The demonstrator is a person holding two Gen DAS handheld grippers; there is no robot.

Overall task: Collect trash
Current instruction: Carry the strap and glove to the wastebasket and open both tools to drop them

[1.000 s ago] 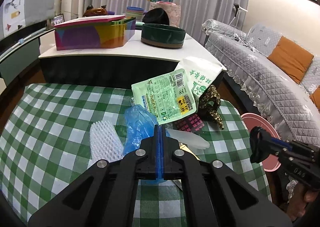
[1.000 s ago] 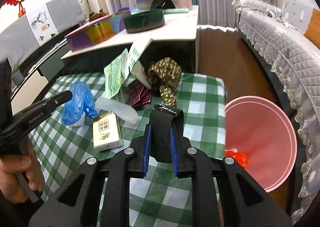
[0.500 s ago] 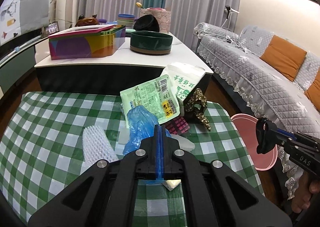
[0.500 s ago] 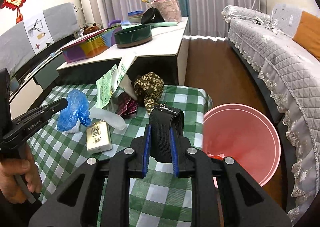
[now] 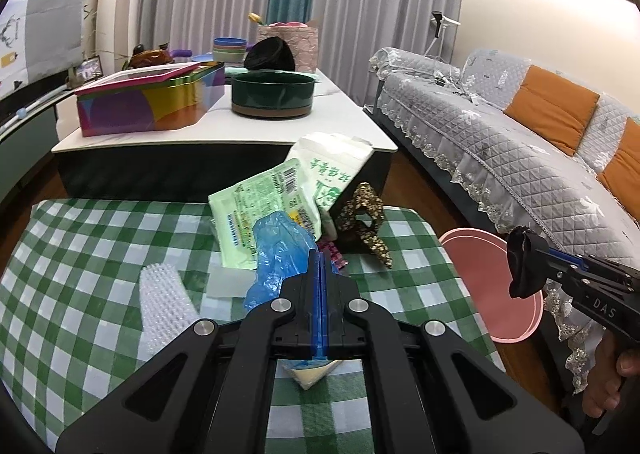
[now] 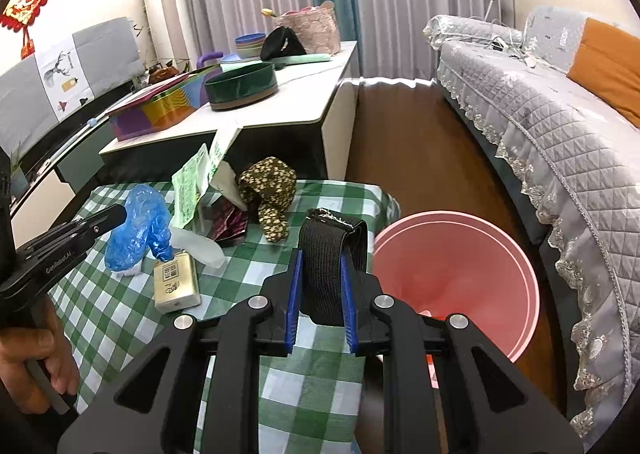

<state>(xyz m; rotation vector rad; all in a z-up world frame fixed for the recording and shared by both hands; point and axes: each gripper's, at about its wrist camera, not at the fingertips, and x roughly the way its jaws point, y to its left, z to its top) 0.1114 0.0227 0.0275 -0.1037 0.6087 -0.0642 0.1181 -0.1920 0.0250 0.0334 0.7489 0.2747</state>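
Black elastic strap (image 6: 326, 266), folded into a loop, stands clamped between the right gripper (image 6: 320, 278) pads, its long axis running up and forward past the fingertips, over the checked surface (image 6: 120, 314) edge beside the pink bin (image 6: 456, 274). Left gripper (image 5: 319, 274) is closed with nothing between its jaws, hovering near a blue bag (image 5: 280, 250).

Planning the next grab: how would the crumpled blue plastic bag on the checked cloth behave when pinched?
The crumpled blue plastic bag looks thin and wrinkled, so probably floppy and very light. Its glossy film may slip between pads. It would likely sag and change shape once lifted.
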